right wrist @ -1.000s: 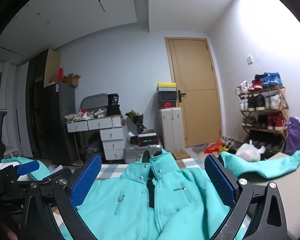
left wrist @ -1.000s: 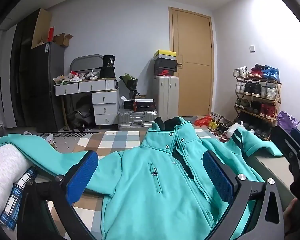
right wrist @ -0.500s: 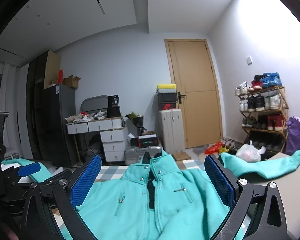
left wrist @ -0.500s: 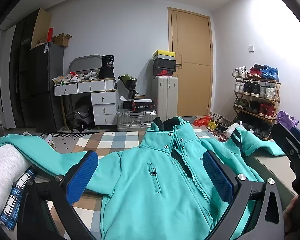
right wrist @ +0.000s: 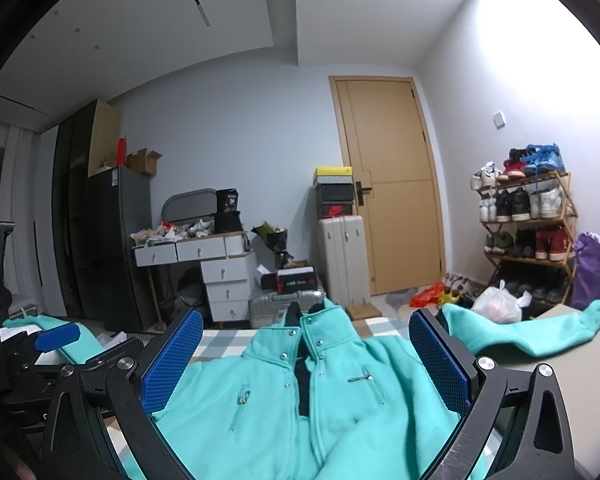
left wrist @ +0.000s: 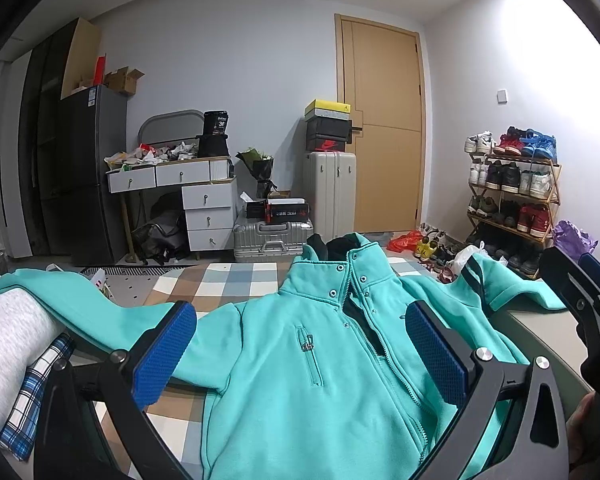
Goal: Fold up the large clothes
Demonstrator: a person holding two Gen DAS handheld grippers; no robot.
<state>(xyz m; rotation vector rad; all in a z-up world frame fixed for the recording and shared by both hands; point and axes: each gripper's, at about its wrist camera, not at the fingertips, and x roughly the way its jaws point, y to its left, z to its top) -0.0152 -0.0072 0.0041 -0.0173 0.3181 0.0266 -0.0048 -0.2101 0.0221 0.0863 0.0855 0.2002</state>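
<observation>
While jacket (left wrist: 300,360) lies flat, both grippers (left wrist: 300,356) (right wrist: 306,360) hover open w/ pillow (left wrist: 4,344) nearby.

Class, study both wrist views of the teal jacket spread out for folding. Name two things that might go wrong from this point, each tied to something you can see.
1. Both sleeves are spread wide: the right sleeve reaches the table edge and may slip off during folding.
2. The teal jacket is partly unzipped with its collar open, so a front panel may shift and fold crookedly. The left gripper and right gripper both have open jaws, holding nothing yet.
</observation>
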